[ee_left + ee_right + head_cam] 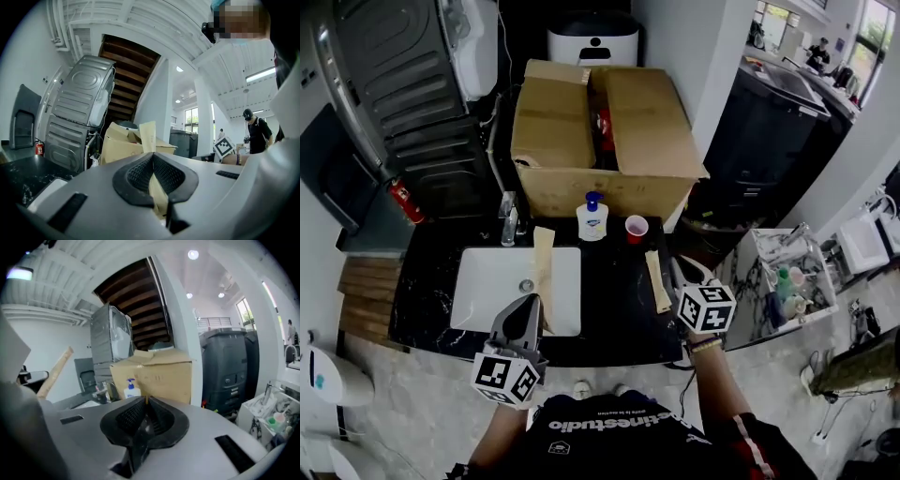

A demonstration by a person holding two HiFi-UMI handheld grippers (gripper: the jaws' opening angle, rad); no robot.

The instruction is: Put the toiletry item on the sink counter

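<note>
The left gripper (153, 158) pinched a tan paper packet (544, 267) over the right rim of the white basin (487, 286). Right of the basin, the right gripper (146, 401) had its jaws together above the black marbled counter (614, 309). A cardboard box (581, 141) stood behind the basin.

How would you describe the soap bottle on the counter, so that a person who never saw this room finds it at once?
Find the big cardboard box behind the black sink counter. In front of its wall, between the faucet and a small red cup, stands the pump bottle. It alone is white with a blue pump head and blue label.
</note>
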